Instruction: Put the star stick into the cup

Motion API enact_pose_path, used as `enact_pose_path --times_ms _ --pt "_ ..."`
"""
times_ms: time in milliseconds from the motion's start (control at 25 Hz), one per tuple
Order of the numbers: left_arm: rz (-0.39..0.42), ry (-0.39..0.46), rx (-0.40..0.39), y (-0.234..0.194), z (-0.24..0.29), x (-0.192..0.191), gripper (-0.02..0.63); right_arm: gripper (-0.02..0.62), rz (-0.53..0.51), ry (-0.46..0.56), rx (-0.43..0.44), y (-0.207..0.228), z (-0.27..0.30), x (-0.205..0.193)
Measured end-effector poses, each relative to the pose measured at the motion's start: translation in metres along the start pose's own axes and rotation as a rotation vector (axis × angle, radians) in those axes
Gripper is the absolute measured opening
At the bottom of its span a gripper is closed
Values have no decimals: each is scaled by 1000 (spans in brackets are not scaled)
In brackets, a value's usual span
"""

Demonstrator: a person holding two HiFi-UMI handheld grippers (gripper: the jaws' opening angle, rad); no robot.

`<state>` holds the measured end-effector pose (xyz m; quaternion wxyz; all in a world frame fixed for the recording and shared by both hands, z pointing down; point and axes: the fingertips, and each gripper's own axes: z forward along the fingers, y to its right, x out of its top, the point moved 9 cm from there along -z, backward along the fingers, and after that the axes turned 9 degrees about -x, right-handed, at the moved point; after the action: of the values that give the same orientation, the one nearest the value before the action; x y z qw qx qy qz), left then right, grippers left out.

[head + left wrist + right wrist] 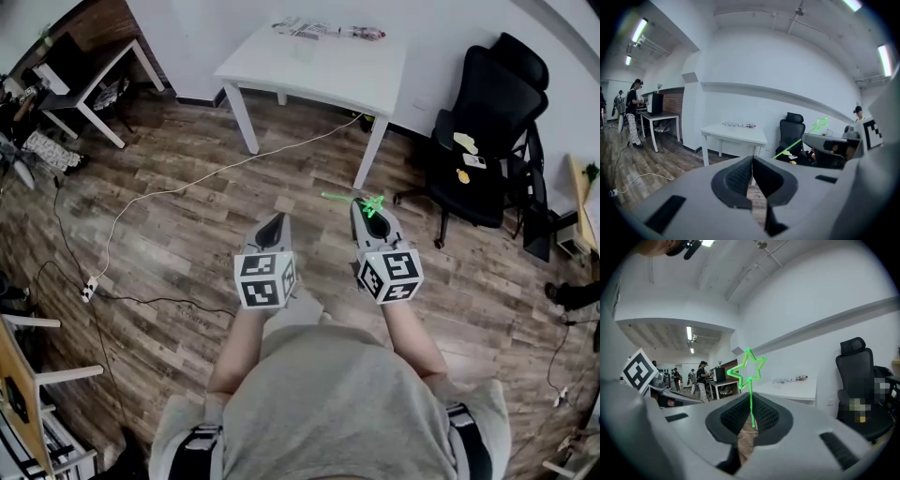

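A thin green star stick stands upright between the pads of my right gripper, which is shut on its lower end. From the head view the star stick pokes out ahead of the right gripper, above the wood floor. My left gripper is level with it on the left, shut with nothing in it; its pads meet at the tip of the left gripper. The star stick also shows at the right of the left gripper view. I cannot make out a cup; small items lie on the white table.
The white table stands against the far wall, ahead of me. A black office chair is to its right. A white cable and power strip lie on the floor at left. People stand by a desk far left.
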<state>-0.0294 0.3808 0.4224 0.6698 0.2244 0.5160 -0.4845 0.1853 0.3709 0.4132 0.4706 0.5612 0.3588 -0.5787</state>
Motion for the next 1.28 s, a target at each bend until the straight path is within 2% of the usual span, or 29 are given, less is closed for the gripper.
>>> enact_pose_path --times_ms 280,520,1000,1280 --pt "-17 9 7 -10 -1 -1 8 12 2 -8 -5 -3 6 -4" --pt "-29 9 7 -35 22 8 9 12 1 -8 -9 -2 40 -1" --pt "-31 2 1 -108 109 59 8 12 12 -9 -19 14 162 15" --pt "-22 -16 -29 -155 162 99 9 12 25 -8 -53 20 237 33"
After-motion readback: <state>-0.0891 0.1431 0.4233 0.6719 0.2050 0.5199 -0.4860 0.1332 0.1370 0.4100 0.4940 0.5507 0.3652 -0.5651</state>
